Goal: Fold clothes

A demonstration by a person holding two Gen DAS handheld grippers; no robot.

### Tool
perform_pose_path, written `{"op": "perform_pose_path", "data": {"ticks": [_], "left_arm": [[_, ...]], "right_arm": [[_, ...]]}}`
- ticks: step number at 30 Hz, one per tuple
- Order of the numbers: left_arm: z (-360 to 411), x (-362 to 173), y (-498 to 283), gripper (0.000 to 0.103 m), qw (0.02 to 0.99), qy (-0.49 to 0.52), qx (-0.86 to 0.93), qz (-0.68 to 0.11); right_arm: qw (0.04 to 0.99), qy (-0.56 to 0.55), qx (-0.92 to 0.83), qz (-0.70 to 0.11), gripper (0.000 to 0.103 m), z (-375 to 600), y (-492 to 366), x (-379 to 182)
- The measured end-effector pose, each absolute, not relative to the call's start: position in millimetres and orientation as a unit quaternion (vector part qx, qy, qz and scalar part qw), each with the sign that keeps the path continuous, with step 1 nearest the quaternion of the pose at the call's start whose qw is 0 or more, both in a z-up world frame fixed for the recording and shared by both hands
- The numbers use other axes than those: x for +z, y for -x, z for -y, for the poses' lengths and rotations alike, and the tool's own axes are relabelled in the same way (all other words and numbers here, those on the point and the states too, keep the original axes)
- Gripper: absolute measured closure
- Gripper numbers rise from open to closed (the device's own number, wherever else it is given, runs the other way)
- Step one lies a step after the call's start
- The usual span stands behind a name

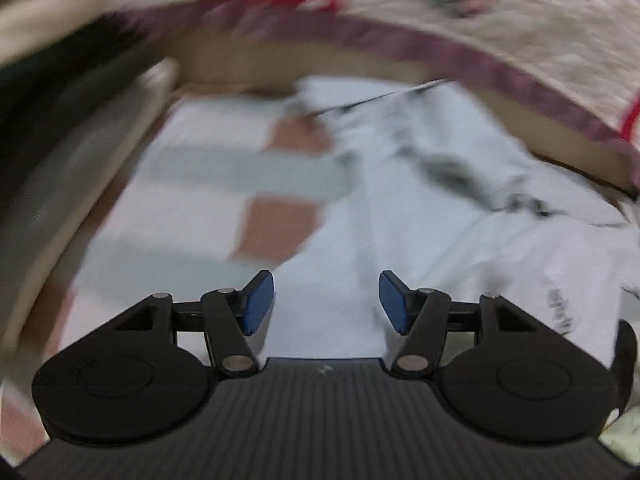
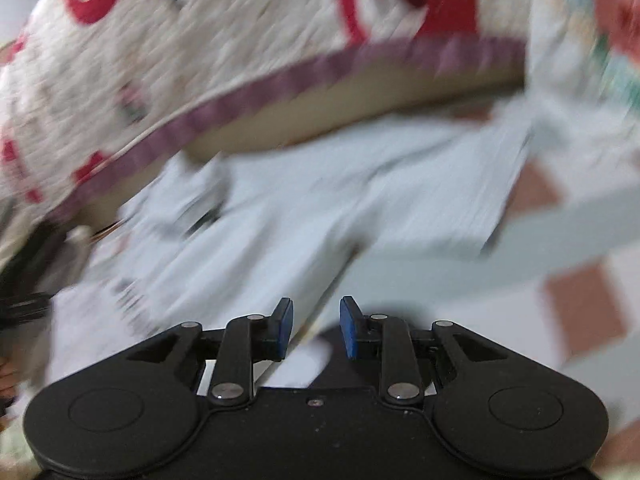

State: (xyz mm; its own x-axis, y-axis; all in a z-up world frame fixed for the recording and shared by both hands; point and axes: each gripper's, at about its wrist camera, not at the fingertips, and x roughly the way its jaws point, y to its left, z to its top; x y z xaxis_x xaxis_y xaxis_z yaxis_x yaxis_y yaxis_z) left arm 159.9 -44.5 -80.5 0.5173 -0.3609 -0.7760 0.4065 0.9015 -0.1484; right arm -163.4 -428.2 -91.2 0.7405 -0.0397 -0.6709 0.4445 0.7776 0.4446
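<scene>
Quilted bedding (image 1: 500, 20) fills the top of both views, cream with red shapes and a purple band (image 2: 320, 68) along its edge, and below it we see a floor (image 1: 276, 232) of pale and reddish-brown tiles. Both pictures are smeared with blur, so we read fine detail loosely. Spread on that floor just under the bed edge lies the white garment (image 1: 460, 248), rumpled, with dark markings across its upper part and some small print near its right side that we cannot read. Our left claw (image 1: 326, 300) hangs over the white cloth with its blue pads (image 1: 258, 300) well apart and nothing between them. Our right claw (image 2: 316, 328) is open too, its gap narrower, pads (image 2: 349, 330) clear of the cloth, over the garment's edge.
</scene>
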Motion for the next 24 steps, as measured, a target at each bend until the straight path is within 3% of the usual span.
{"op": "perform_pose_path", "data": {"ticks": [4, 14, 18, 21, 22, 23, 24], "left_arm": [[0.0, -88.5, -162.4, 0.044, 0.845, 0.073, -0.216, -0.483], [-22.5, -101.1, -156.1, 0.040, 0.831, 0.091, -0.203, -0.510], [-33.2, -101.9, -158.4, 0.040, 0.831, 0.110, -0.190, -0.511], [-35.5, -101.5, -159.6, 0.039, 0.836, 0.107, -0.181, -0.507], [-36.3, -102.4, -160.1, 0.039, 0.835, 0.111, -0.180, -0.508], [-37.5, -102.0, -159.8, 0.039, 0.835, 0.112, -0.178, -0.508], [-38.6, -101.5, -159.5, 0.043, 0.836, 0.114, -0.175, -0.507]], "right_arm": [[0.871, -0.334, -0.050, -0.356, 0.066, 386.6, 157.8, -100.7], [0.835, -0.348, 0.026, -0.426, 0.059, 324.0, 123.5, -116.8], [0.830, -0.355, 0.017, -0.430, 0.059, 316.0, 119.8, -123.9], [0.838, -0.343, 0.013, -0.423, 0.052, 310.2, 108.4, -130.7], [0.848, -0.329, 0.019, -0.416, 0.060, 307.5, 104.4, -130.3], [0.857, -0.314, 0.024, -0.408, 0.096, 304.9, 100.3, -129.9], [0.873, -0.291, 0.021, -0.391, 0.098, 302.4, 98.1, -118.4]]}}
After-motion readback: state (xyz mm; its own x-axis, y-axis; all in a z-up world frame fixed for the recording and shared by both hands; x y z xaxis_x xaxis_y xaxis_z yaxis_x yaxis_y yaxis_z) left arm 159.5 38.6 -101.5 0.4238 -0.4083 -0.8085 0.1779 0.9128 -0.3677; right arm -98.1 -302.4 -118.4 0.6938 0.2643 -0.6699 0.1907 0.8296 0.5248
